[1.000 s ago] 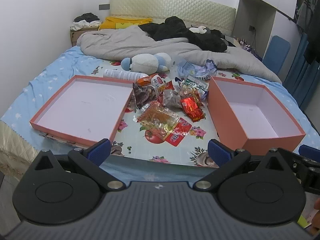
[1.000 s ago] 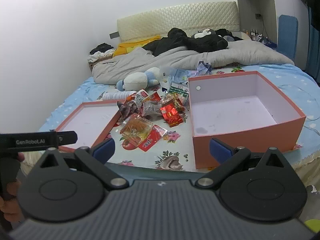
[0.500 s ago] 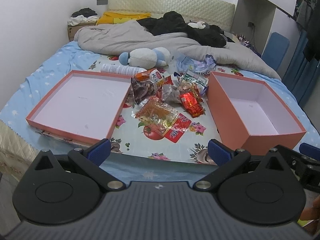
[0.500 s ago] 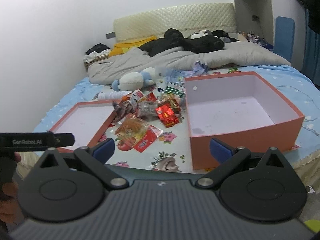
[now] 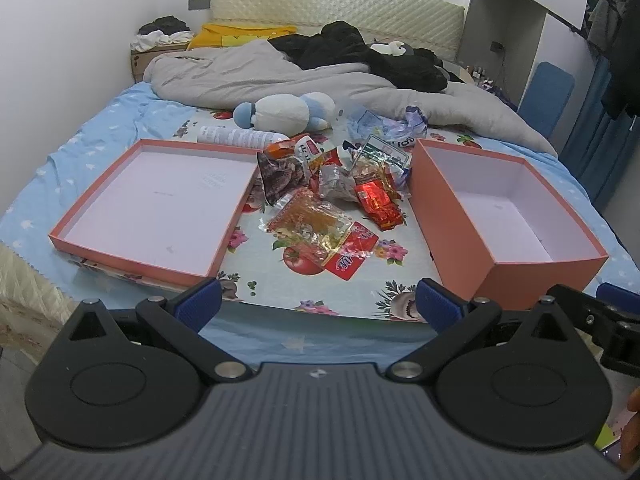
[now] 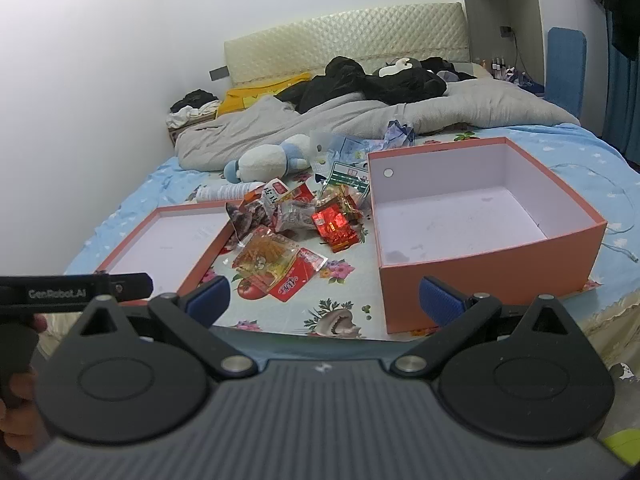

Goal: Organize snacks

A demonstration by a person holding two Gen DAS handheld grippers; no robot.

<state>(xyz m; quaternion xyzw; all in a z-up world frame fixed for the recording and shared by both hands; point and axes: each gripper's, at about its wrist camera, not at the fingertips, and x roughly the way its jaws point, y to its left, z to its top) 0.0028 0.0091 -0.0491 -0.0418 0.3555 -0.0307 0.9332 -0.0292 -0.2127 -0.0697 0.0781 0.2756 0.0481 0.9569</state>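
Hovering at the bed's foot: left tool (image 5: 316,300) and right tool (image 6: 324,295), both spread, empty; snack pile (image 5: 332,196) ahead between lid (image 5: 156,196) and box (image 6: 476,216).

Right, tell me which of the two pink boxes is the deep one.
The deep pink box, right of the snack pile, has tall walls. The shallow pink tray on the left has only a low rim. Both hold nothing.

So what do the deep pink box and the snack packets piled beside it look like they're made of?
The deep pink box looks like matte paperboard: thin straight walls, crisp corners, pale unglossed lining. The snack packets look like thin plastic or foil film: crinkled, with bright glints; the red packet shines like metallised wrap, and the orange bag is see-through.
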